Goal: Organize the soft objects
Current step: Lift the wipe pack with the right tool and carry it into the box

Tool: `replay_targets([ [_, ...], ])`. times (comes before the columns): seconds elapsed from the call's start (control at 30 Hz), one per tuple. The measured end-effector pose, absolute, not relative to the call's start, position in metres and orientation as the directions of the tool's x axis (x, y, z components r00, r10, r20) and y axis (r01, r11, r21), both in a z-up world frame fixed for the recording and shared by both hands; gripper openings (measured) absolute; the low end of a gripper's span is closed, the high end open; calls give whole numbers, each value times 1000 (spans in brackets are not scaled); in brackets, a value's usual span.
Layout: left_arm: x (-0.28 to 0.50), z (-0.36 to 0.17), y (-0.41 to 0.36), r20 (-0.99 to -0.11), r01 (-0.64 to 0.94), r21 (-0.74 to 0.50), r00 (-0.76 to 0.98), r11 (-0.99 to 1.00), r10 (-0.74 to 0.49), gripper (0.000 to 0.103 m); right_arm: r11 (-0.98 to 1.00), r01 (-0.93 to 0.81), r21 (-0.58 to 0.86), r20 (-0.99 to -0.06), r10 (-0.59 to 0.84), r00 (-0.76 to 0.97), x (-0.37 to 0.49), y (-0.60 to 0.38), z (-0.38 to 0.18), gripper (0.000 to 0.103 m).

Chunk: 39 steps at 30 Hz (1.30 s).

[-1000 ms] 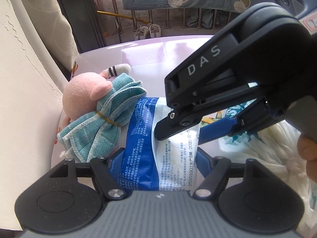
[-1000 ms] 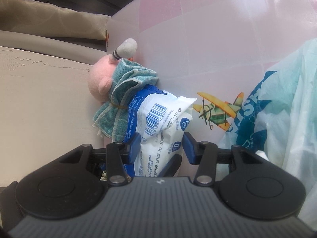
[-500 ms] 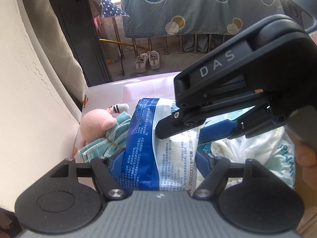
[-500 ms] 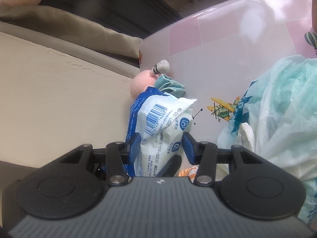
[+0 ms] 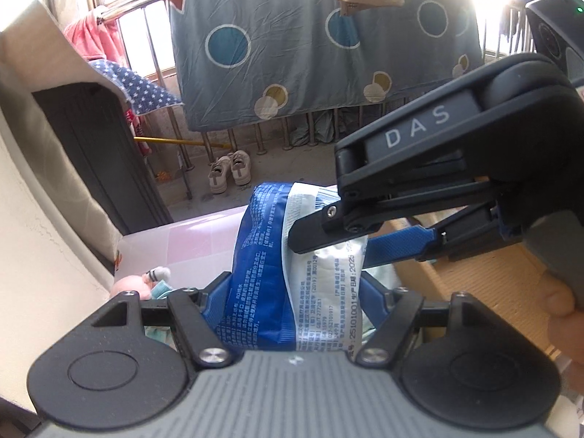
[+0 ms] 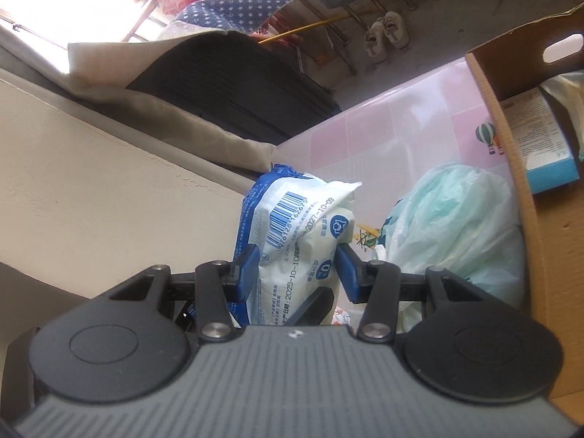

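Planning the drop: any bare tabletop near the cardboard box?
Bare pink tiled tabletop lies between the beige wall and brown cardboard box, beyond the held blue-white wipes pack. It is crowded beside the box, where the pale green plastic bag sits.

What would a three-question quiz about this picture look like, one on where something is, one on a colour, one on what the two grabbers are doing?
1. Where is the cardboard box?
A. Right of the pale green plastic bag
B. Under the shoes
C. On the windowsill

2. What colours is the packet?
A. Red and black
B. Blue and white
C. All yellow

3. What are the left gripper and right gripper doing?
A. Both empty
B. Only one holds the packet
C. Both clamp the same packet

Answers: 1 A, the box wall stands just right of the bag. 2 B, a blue side beside white printed panels. 3 C, blue pads press it in both views.
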State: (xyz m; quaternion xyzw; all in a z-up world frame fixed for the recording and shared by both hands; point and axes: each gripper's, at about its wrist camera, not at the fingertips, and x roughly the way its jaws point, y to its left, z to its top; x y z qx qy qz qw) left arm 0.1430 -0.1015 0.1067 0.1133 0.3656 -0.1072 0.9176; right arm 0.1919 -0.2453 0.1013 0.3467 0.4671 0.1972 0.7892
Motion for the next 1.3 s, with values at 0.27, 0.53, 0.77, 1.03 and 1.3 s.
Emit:
replay_targets([
  [0.27, 141, 108, -184, -684, 393, 131, 700, 910, -204, 73, 679, 82, 729, -591, 565, 576, 154, -340, 111, 45],
  [0.53, 151, 92, -247, -727, 489, 89, 628, 868, -279, 73, 644, 173, 745, -596, 527, 606, 143, -412, 85, 45],
  [0.77, 171, 65, -268, -779, 506, 54, 561, 861, -280, 73, 616, 185, 766, -599, 579, 554, 166, -449, 45, 45],
  [1.03, 198, 31, -240, -843, 496, -49, 445, 867, -302, 69, 625, 197, 755, -644, 650, 404, 207, -457, -40, 49],
  [1.3, 203, 39, -212, -822, 467, -64, 476, 882, -312, 69, 594, 311, 742, -668, 608, 430, 213, -474, -78, 49],
])
